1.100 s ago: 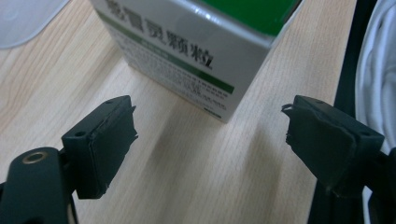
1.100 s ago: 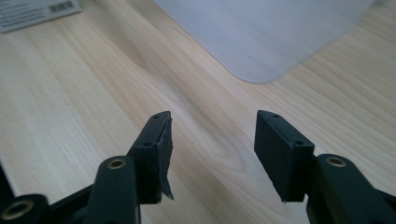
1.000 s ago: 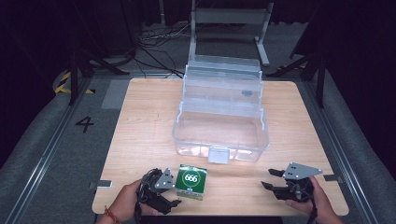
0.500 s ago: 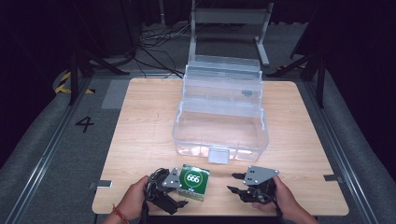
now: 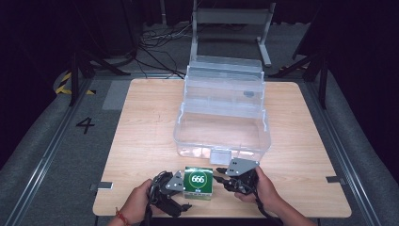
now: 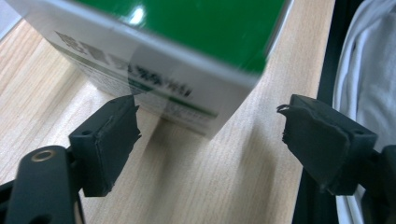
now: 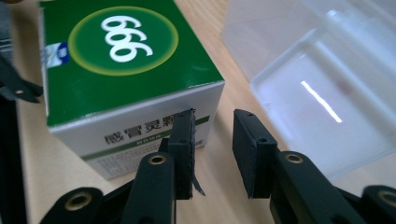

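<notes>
The green box (image 5: 198, 181) sits low in the middle of the bench (image 5: 141, 122), between the wide left gripper (image 5: 181, 194) and the right gripper (image 5: 221, 176), whose empty jaws have just been closing narrow, so they could bump the box and knock it away.

What the frames cut off or blur

In the left gripper view, we see the green box (image 6: 187, 42) blurred and cropped by the top edge, its small print unreadable. In the right gripper view, the clear case (image 7: 322, 84) runs off the right edge. From above, our hands cover part of the left gripper (image 5: 186, 200).
</notes>
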